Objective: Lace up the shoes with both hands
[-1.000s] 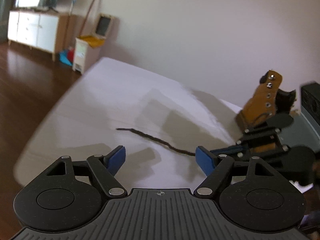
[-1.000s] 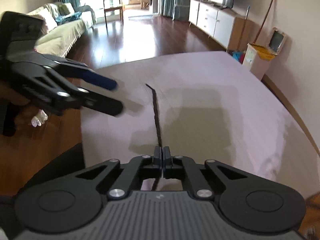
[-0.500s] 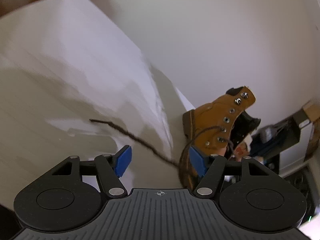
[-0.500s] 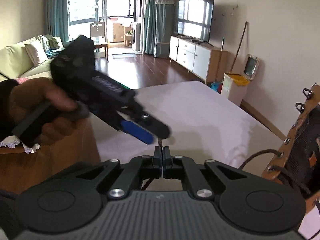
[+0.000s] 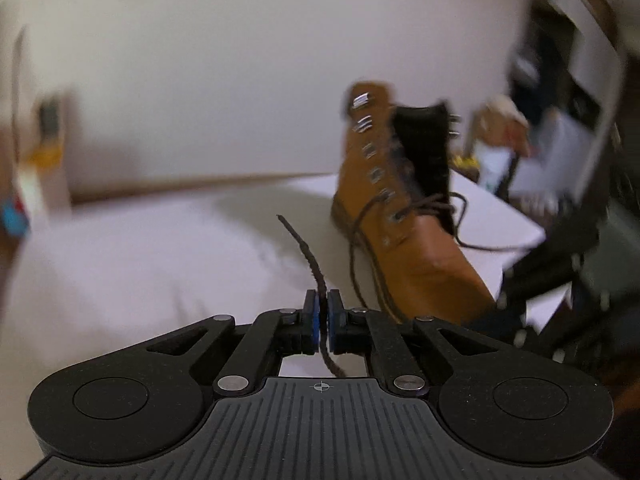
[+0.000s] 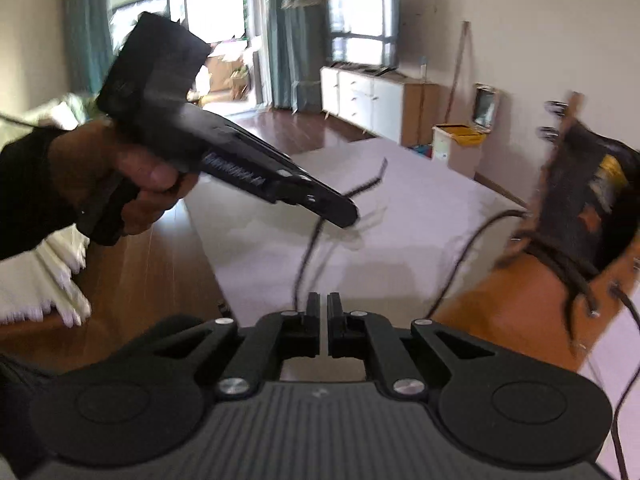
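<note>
A tan boot [image 5: 408, 248] stands on the white table [image 5: 160, 260], its top eyelets unlaced and its dark brown lace [image 5: 308, 256] trailing loose. My left gripper [image 5: 322, 312] is shut on that lace a little below its free end, which sticks up past the blue pads. In the right wrist view the left gripper [image 6: 348, 216] hangs above the table with the lace [image 6: 308, 252] drooping from it. My right gripper [image 6: 323, 304] is beside the boot [image 6: 532, 288]; its jaws are opening, with nothing between them.
A person's hand [image 6: 140, 176] holds the left gripper's handle. Wooden floor [image 6: 140, 280] lies left of the table edge. A bin with a yellow liner [image 6: 460, 140] and a white cabinet [image 6: 372, 100] stand by the far wall. Blurred clutter [image 5: 560, 120] lies behind the boot.
The left gripper swung toward the boot, rolled level, closed on the lace and lifted it. The right gripper, shut on the lace before, has parted its jaws and let it go.
</note>
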Action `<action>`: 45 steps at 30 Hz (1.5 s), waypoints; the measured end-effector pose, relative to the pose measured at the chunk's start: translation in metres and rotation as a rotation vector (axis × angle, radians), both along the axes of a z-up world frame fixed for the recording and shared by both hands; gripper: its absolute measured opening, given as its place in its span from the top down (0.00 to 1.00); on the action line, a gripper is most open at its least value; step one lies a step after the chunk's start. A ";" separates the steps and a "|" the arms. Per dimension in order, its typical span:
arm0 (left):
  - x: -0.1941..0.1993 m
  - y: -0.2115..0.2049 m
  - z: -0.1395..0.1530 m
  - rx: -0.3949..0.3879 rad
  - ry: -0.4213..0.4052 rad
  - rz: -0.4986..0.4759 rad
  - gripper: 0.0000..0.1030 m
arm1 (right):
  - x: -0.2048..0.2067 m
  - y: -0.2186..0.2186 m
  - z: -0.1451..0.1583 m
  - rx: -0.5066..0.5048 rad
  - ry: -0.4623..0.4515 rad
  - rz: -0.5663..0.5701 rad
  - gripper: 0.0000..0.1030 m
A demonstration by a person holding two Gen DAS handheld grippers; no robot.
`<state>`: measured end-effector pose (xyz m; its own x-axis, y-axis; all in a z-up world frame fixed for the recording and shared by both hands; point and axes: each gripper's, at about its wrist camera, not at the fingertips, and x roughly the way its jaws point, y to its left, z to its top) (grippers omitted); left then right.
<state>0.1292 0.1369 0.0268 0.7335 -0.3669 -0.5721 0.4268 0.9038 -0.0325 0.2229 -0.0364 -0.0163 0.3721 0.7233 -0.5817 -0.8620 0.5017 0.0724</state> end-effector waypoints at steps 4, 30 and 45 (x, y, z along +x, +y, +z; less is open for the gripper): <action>0.001 -0.021 0.026 0.188 -0.129 -0.109 0.96 | 0.008 -0.025 0.014 0.058 -0.038 -0.109 0.84; 0.037 -0.158 -0.004 1.075 -0.439 -0.591 0.96 | 0.031 -0.128 0.000 0.258 -0.049 -0.510 0.66; 0.051 -0.194 -0.020 1.423 -0.329 -0.699 0.96 | 0.035 -0.137 -0.003 0.324 -0.052 -0.508 0.58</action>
<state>0.1807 -0.0570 0.0064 0.8125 -0.0018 -0.5830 0.5651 -0.2435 0.7883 0.2577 -0.1738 -0.0189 0.7394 0.5851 -0.3330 -0.5272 0.8108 0.2541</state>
